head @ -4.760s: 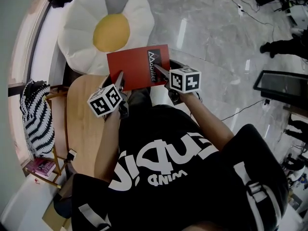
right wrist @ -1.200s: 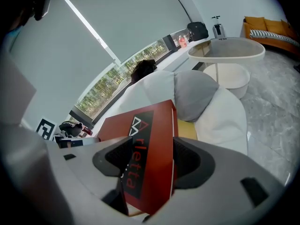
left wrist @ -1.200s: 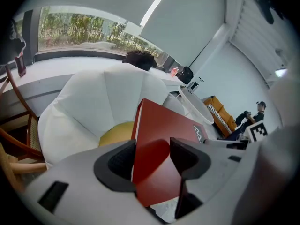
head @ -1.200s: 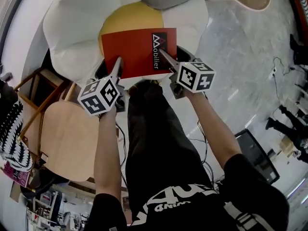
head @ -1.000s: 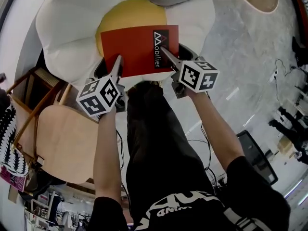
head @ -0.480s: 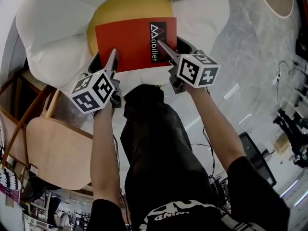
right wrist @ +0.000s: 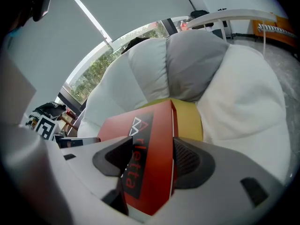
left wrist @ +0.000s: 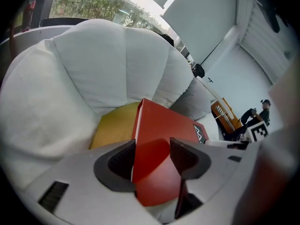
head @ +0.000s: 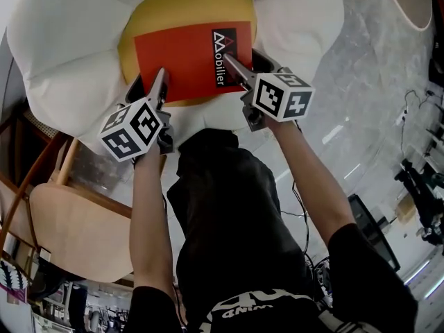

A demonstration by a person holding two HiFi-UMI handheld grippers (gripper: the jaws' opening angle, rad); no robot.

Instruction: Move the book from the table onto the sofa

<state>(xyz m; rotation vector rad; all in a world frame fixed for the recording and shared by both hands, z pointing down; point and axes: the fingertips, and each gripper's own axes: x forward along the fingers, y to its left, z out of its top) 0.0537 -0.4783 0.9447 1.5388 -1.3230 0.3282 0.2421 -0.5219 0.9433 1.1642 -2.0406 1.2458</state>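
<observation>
Red book [head: 184, 60] was over the sofa [head: 55, 54], at its yellow middle, long axis left-right, near edge pinched by left hand-held gripper [head: 161, 80] and right hand-held gripper [head: 227, 64], straight ahead of both.

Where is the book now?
Head view, top centre: the red book is gripped by the left gripper and right gripper, over the yellow centre of the sofa.

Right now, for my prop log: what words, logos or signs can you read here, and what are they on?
"obilier" after a triangle logo: on the black band of the red book, head view.
"rletta", apparently: same band, partly behind the right tongs, right gripper view.
Shirt print: cut off, unreadable.
Marker cubes: square patterns, no words.
</observation>
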